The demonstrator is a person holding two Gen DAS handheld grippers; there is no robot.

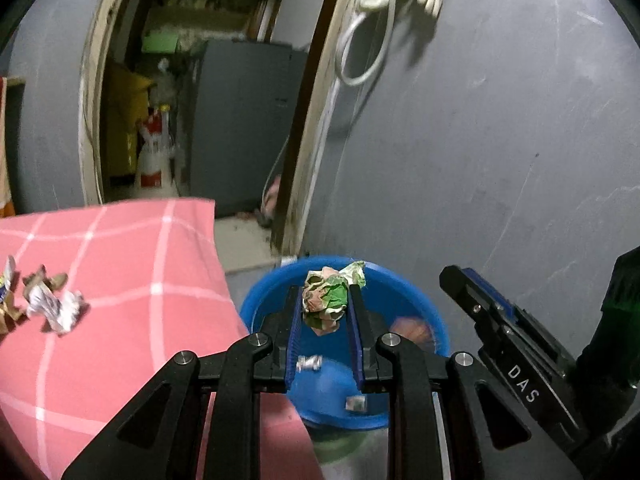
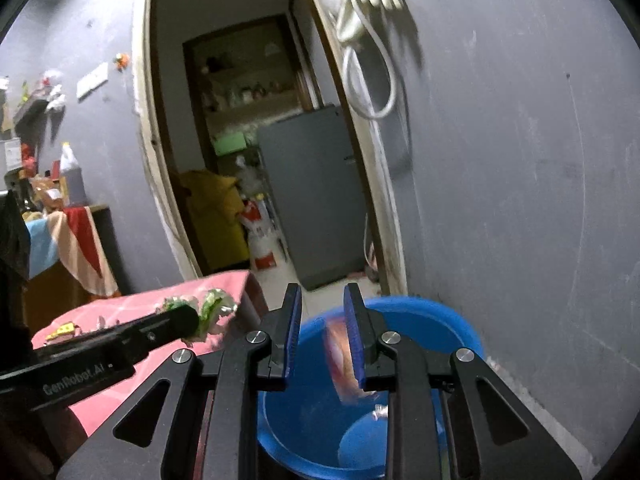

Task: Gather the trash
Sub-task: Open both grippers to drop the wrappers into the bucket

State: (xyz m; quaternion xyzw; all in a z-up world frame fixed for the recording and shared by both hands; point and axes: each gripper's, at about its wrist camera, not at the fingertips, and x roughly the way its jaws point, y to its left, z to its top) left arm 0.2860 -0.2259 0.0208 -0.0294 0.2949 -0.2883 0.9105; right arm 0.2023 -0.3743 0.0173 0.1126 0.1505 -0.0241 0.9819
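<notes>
My left gripper [image 1: 325,289] is shut on a crumpled green and pink wrapper [image 1: 325,304] and holds it over the blue bucket [image 1: 251,308]. Two small silvery scraps [image 1: 309,363] lie in the bucket. My right gripper [image 2: 320,308] hangs over the same bucket [image 2: 460,322] with a gap between its blue pads. A blurred red wrapper [image 2: 340,360] is dropping just below them, loose from the pads. The right gripper [image 1: 466,286] also shows at the right of the left wrist view. Crumpled white paper [image 1: 60,310] and brown scraps [image 1: 42,278] lie on the pink checked cloth [image 1: 128,264].
The bucket stands on the floor against a grey wall [image 2: 520,180], beside the cloth-covered surface. A doorway [image 2: 240,160] opens onto a room with a grey fridge [image 2: 316,192]. A white cable and glove [image 2: 372,8] hang on the wall. A side table with a bottle [image 2: 72,176] stands far left.
</notes>
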